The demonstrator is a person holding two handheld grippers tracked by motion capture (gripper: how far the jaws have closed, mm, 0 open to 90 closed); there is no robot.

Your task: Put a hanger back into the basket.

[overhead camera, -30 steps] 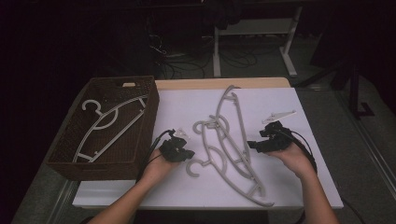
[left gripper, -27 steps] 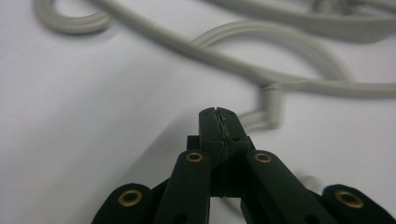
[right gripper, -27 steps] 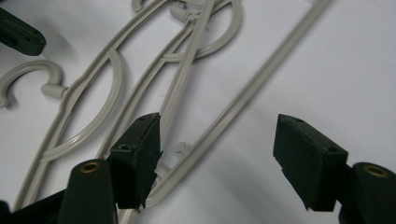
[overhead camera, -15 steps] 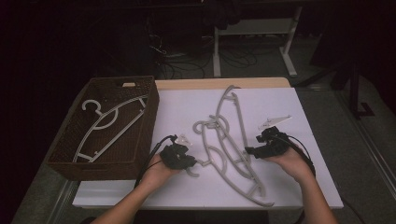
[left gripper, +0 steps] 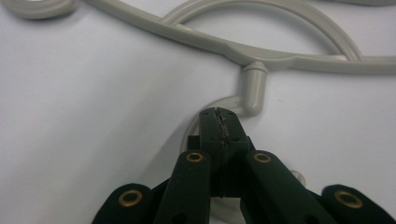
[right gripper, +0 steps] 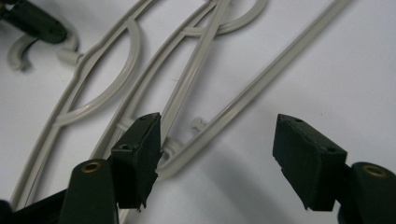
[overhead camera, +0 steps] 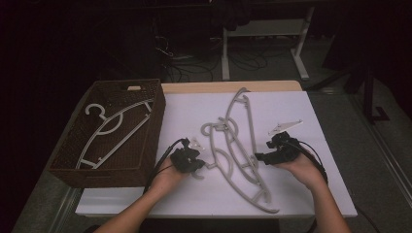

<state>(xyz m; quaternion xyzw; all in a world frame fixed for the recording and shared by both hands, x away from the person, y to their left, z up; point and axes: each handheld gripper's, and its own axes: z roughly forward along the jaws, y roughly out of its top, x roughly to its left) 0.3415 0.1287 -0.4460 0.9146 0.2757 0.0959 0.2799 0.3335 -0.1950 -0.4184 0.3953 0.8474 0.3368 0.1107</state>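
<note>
Lying flat on the white worktop [overhead camera: 301, 194] are two grey plastic hangers, partly overlapped, their long bodies running from the far middle of the sheet down toward the person's right. The nearer hanger [overhead camera: 228, 167] has its hook [left gripper: 233, 105] pointing toward the person's left, and that is where the left gripper [overhead camera: 187, 160] sits: in the left gripper view its jaws are pressed together with the thin curve of the hook passing between or just under their tips, so it appears pinched, though the contact itself is hidden behind the pads. The right gripper [overhead camera: 265, 156] rests at the opposite side, just beside the lower arm of the hangers; in the right gripper view its jaws stand apart with nothing between them, the left pad just beside a bar end of the second hanger [right gripper: 243, 102] and the right pad over bare sheet. So the hanger's long axis lies crosswise between the two hands, the left hand at the hook end and the right hand near the shoulder. A wicker basket [overhead camera: 155, 126] stands at the left edge of the worktop with another hanger [overhead camera: 114, 131] already inside, its length along the basket. Judged from this, the left hand is better placed to carry the hooked hanger leftward, turning it to match the basket's length.
</note>
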